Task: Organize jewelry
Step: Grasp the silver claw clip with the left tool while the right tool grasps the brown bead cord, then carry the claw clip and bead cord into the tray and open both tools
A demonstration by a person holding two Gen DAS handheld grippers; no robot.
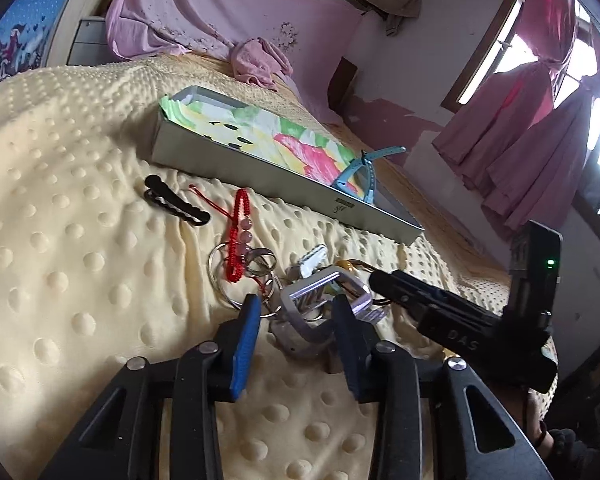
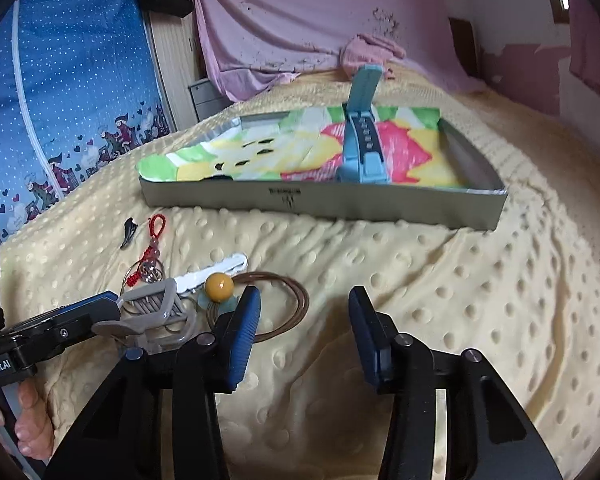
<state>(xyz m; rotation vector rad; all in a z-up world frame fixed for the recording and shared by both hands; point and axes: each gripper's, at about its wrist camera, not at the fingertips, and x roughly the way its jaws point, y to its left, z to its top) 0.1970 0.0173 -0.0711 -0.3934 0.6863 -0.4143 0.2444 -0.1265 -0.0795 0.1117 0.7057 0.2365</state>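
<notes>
On blanket [image 2: 420,260] | left tool [image 1: 296,312] straddles carabiner [image 1: 324,292], ungripped | right tool [image 2: 304,304] open

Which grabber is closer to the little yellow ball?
Right. The right gripper has its left finger right beside the yellow ball. The left gripper sits farther off, its fingers open around the silver clip in the pile.

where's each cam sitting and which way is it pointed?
Left wrist: on the left gripper, low over the yellow blanket, facing the silver clip between its fingers and the box beyond; right gripper enters from the right.
Right wrist: on the right gripper, open over blanket, facing the box; left gripper and the person's hand show at left.
Shared: box, blue watch, red bracelet, clip.
</notes>
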